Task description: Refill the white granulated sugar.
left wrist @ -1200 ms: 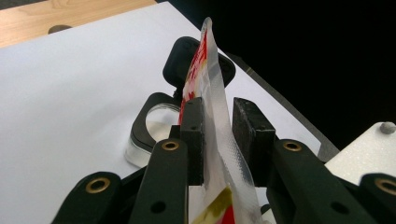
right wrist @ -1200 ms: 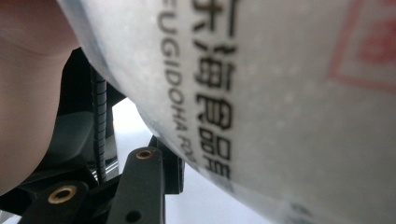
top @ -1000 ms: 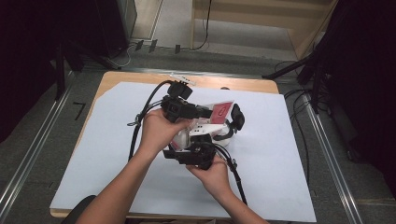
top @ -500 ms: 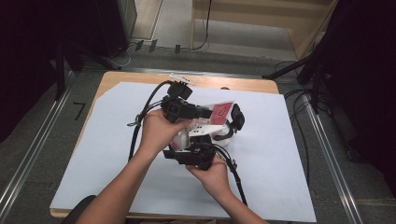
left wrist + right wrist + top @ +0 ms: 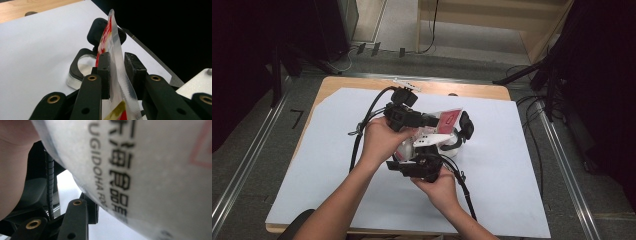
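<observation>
A red, white and clear snack packet [image 5: 451, 119] is held up over the middle of the table between both grippers. My left gripper [image 5: 434, 121] comes in from the left. In the left gripper view its two black pads [image 5: 103, 72] are closed on the packet's clear sealed edge [image 5: 115, 42], which stands upright between them. My right gripper [image 5: 424, 151] reaches up from below into the packet's white lower part. Up close in the right gripper view, the packet's printed white skin [image 5: 140, 170] lies against one black finger [image 5: 77, 220]; the other finger is hidden behind it.
A white sheet [image 5: 522, 190] covers most of the wooden table [image 5: 482, 91]. Just right of the packet a black-framed round metal object [image 5: 82, 71] rests on the sheet [image 5: 466, 127]. Cables trail from both grippers across the sheet.
</observation>
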A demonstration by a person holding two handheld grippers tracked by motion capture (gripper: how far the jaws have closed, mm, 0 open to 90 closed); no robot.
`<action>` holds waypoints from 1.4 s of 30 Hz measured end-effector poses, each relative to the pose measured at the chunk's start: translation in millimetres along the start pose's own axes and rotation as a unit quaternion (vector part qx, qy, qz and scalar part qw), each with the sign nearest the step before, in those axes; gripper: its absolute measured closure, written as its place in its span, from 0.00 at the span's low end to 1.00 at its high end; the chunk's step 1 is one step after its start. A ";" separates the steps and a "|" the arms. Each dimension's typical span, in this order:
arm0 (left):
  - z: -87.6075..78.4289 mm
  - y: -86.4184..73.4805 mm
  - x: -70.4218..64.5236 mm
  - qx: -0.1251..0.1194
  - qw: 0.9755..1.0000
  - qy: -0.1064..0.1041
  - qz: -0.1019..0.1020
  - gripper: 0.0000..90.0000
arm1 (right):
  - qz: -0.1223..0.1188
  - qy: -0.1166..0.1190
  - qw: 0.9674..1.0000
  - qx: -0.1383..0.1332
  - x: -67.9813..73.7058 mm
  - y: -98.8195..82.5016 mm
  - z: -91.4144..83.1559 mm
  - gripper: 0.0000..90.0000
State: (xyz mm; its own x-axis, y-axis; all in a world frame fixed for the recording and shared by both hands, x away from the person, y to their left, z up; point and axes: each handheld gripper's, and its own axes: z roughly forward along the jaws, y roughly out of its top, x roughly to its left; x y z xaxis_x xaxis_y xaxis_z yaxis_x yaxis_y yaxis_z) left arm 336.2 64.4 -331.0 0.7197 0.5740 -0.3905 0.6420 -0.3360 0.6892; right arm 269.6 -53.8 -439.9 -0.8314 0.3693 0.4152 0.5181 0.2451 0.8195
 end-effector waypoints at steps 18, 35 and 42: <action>-0.9 0.5 -1.1 -0.005 1.000 0.002 0.000 0.83 | 0.010 0.002 1.000 0.001 1.5 2.5 -1.3 0.70; -3.7 2.1 0.4 -0.007 1.000 0.003 -0.001 0.84 | 0.002 -0.007 1.000 0.002 4.4 5.6 -0.8 0.70; -1.1 2.3 -0.4 -0.007 1.000 0.007 0.004 0.85 | 0.005 -0.005 1.000 0.002 2.8 5.2 -1.0 0.70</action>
State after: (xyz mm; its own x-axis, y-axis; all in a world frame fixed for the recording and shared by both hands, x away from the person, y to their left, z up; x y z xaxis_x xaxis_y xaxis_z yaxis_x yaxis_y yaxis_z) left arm 337.1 64.2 -328.6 0.7203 0.5826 -0.3766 0.6330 -0.3298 0.7004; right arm 269.8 -52.3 -434.1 -0.8247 0.3800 0.4188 0.5267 0.2461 0.8137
